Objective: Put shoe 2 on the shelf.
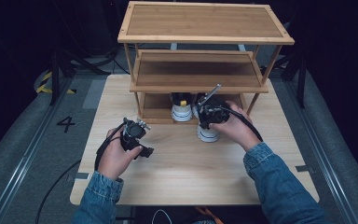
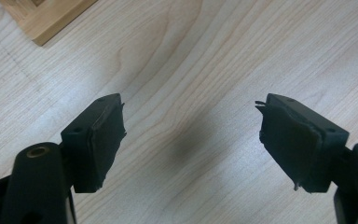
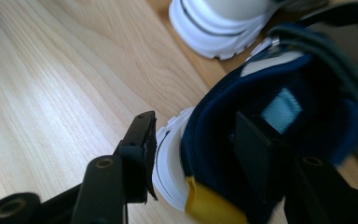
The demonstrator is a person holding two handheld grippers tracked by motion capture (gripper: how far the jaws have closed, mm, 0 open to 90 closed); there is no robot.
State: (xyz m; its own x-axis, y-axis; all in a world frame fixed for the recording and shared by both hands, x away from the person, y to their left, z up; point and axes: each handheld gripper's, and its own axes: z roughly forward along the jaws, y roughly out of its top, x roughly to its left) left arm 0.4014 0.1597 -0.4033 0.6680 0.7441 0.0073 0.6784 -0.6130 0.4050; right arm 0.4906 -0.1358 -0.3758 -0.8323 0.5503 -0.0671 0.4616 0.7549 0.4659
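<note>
Navy shoe (image 3: 270,140) with a white sole sits on the desk (image 1: 177,177) just before the bamboo rack (image 1: 200,70). I see my right claw (image 3: 200,144) straddling its heel collar, jaws parted, pads not pressing. Left claw (image 2: 191,140) spread wide above bare desk. Second shoe (image 1: 182,109) sits on the bottom shelf.

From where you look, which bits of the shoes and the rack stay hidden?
- Near shoe, high view: the right gripper and hand cover its upper.
- Far shoe, right gripper view: cut off by the top edge.
- Rack, high view: its bottom level lies shadowed under the middle shelf.
</note>
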